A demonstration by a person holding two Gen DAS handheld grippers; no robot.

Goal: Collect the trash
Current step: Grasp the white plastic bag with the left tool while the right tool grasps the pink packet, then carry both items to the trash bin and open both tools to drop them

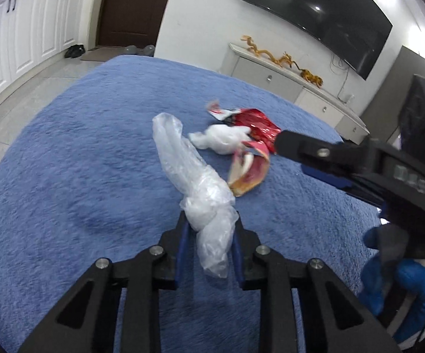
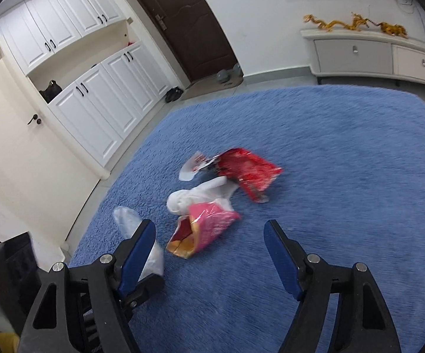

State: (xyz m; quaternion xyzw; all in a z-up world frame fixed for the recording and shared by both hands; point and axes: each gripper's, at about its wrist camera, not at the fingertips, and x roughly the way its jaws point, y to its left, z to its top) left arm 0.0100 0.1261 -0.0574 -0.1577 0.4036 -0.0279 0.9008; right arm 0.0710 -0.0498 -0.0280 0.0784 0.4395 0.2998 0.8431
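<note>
The left gripper (image 1: 211, 229) has its jaws squeezed on the clear plastic bag (image 1: 189, 173) on the blue rug (image 1: 80, 161). The right gripper (image 2: 209, 235) hangs wide over the pink wrapper (image 2: 203, 226). The slippery bag might slide out.

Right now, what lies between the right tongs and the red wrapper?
In the right wrist view, the pink snack bag lies ahead of the open right tongs, with the white crumpled bag before the red wrapper.

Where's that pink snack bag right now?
The pink bag lies on the blue rug, mid-frame in the right wrist view, just ahead of the open right gripper, touching the white wad behind it.
</note>
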